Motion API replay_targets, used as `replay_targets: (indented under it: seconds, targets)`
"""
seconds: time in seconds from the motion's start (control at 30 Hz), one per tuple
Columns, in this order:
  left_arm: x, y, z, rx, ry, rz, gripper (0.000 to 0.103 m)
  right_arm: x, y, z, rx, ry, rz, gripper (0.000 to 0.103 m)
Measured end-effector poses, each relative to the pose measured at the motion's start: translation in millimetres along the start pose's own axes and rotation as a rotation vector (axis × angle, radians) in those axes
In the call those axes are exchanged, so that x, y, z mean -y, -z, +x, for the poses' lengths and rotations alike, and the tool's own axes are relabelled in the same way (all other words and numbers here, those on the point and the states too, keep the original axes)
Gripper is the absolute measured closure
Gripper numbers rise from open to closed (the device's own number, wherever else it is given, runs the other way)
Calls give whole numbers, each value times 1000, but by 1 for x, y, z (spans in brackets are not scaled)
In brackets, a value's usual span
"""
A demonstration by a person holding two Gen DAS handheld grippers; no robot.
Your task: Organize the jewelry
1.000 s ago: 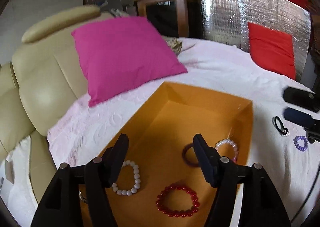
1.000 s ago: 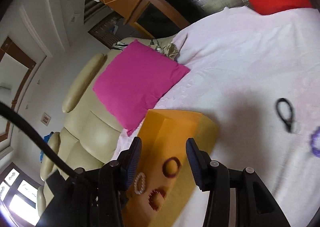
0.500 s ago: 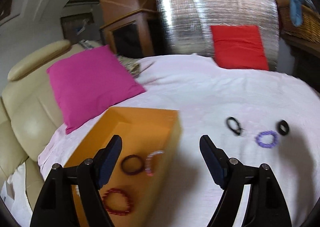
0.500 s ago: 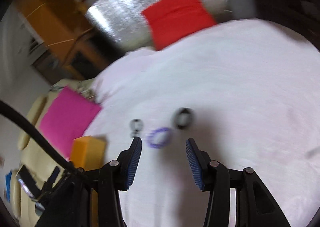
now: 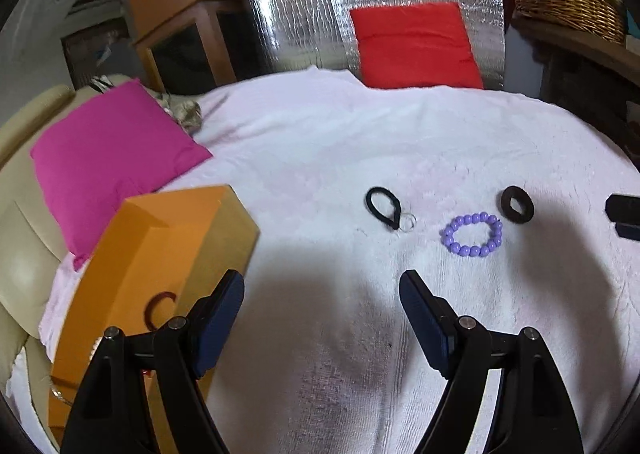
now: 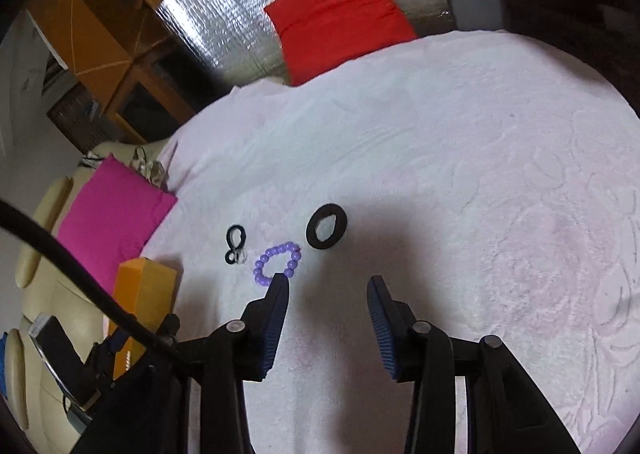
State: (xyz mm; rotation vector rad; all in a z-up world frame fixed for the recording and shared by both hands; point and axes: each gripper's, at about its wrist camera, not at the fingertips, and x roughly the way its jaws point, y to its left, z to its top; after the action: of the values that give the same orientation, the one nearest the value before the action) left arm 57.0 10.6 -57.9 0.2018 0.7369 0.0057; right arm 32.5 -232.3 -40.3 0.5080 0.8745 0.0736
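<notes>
Right wrist view has swung off the orange box (image 6: 144, 286) w/ both grippers' fingers spread & empty, right gripper (image 6: 328, 286) now nearing the purple bead bracelet (image 6: 278, 262) — prob next pick.

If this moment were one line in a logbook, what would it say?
left hand-held gripper: open, empty | right hand-held gripper: open, near purple bead bracelet | orange box: holds a dark red bracelet

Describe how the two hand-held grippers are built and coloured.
Both look alike. The left hand-held gripper and right hand-held gripper have black angular frames with silver pivot screws and blue ribbed pads on the fingers. A black cable crosses the right view.
</notes>
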Motion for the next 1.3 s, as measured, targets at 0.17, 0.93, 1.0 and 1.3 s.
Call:
replay_targets:
  seconds: [0.17,0.93,1.0,1.3]
  targets:
    - [-5,-2,19,-47,41,-27,23,8,-2,28,-53,-37,71,59]
    - [51,-23,45,54,282,63,23,21,-38,81,-26,-34,139,69]
    - [56,-26,51,51,291,72,23,21,-40,84,-29,-41,142,69]
    - [65,-24,77,-56,384,85,67,10,-41,105,-44,16,126,71]
